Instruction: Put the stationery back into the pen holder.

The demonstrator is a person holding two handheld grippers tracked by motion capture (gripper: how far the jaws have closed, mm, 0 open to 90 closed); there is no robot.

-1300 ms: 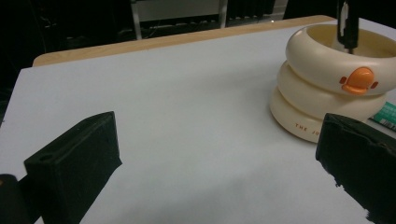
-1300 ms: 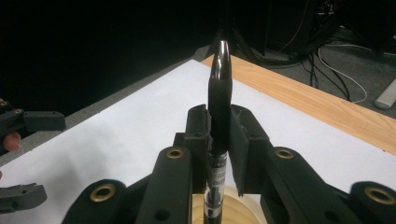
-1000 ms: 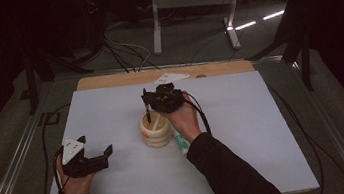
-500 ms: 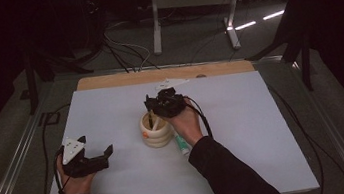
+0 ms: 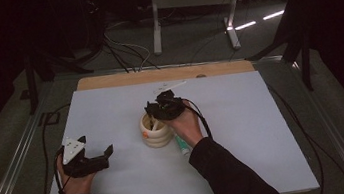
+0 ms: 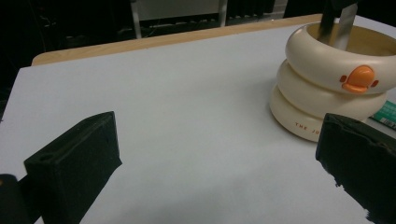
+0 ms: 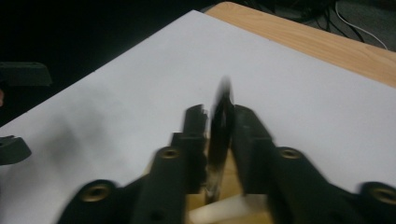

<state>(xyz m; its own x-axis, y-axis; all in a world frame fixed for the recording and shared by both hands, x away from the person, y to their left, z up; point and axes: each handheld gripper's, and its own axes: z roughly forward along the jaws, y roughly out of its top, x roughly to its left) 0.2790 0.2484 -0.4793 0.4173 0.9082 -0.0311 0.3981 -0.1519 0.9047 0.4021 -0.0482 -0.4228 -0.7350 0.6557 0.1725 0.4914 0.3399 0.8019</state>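
Note:
A cream cup [image 5: 156,132] made of stacked rings with an orange duck bill [image 6: 358,78] stands mid-table on the white mat [image 5: 243,118]. My right gripper [image 5: 159,110] points down over its mouth. In the right gripper view a thin dark stick [image 7: 223,112] stands between the jaws, with a small gap on its left side. The right gripper [image 7: 219,116] is open, and its jaws have just been opening. The stick [image 6: 332,23] rises from the cup in the left gripper view. My left gripper [image 5: 96,144] rests at the mat's left, open and empty [image 6: 219,154].
A teal tube [image 5: 181,145] lies on the mat beside the cup, under the right wrist. A white flat piece [image 5: 168,85] lies near the wooden back edge [image 5: 107,81]. Cables trail off both sides of the table.
The right gripper has shifted slightly down and nearer over the cup. The left hand has kept still.

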